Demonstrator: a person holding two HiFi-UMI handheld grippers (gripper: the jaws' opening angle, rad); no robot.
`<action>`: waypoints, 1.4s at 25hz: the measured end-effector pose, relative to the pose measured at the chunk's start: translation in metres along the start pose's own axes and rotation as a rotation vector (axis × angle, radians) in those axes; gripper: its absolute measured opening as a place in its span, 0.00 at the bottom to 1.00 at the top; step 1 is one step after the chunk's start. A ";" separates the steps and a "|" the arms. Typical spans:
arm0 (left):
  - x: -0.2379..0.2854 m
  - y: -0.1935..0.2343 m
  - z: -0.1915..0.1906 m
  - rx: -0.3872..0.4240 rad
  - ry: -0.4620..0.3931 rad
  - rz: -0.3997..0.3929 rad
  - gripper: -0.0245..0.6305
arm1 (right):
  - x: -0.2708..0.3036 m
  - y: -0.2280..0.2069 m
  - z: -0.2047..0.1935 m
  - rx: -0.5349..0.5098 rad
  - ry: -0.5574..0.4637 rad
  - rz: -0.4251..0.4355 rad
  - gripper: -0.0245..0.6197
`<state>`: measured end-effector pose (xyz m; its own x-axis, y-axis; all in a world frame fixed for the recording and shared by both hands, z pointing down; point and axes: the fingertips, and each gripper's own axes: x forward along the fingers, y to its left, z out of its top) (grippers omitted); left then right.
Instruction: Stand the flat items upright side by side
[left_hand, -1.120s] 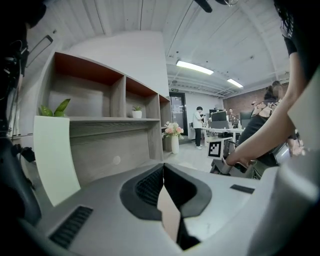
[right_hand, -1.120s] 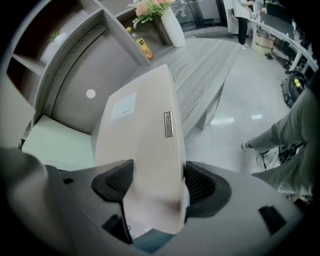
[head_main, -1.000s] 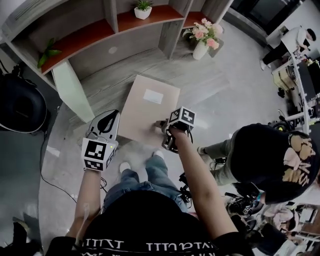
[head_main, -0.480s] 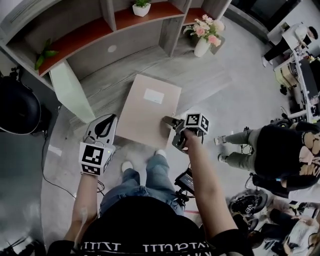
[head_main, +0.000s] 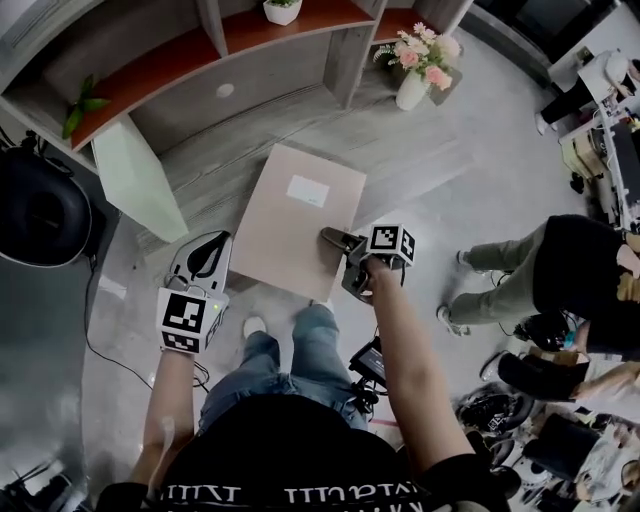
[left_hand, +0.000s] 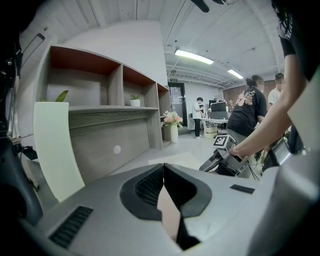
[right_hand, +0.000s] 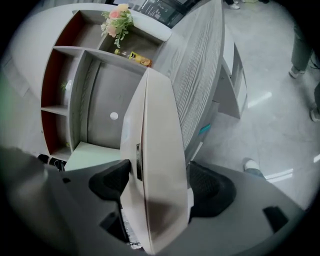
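flat box: judged stiff, light, best held edgewise | right gripper: jaws just opened wide astride near-right edge | left gripper: jaws closed, empty

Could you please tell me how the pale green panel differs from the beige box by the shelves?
The pale green panel stands upright, leaning against the shelf unit; the beige box lies broad face up. The pale green panel is plain; the beige box bears a white label. Both are flat and rectangular.
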<state>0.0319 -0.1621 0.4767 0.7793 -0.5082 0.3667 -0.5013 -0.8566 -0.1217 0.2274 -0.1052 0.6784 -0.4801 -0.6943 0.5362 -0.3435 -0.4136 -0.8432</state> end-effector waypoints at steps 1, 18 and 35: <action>0.002 -0.003 0.001 0.000 0.000 -0.005 0.06 | -0.002 -0.001 -0.002 -0.008 0.010 0.010 0.64; 0.017 -0.021 0.016 0.003 -0.036 -0.035 0.06 | -0.054 0.004 -0.006 -0.123 0.051 0.005 0.53; -0.019 0.019 0.024 -0.065 -0.106 0.091 0.06 | -0.074 0.107 0.063 -0.595 0.178 -0.340 0.50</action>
<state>0.0166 -0.1714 0.4457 0.7632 -0.5929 0.2570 -0.5922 -0.8009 -0.0892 0.2772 -0.1357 0.5462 -0.3747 -0.4559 0.8073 -0.8562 -0.1638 -0.4899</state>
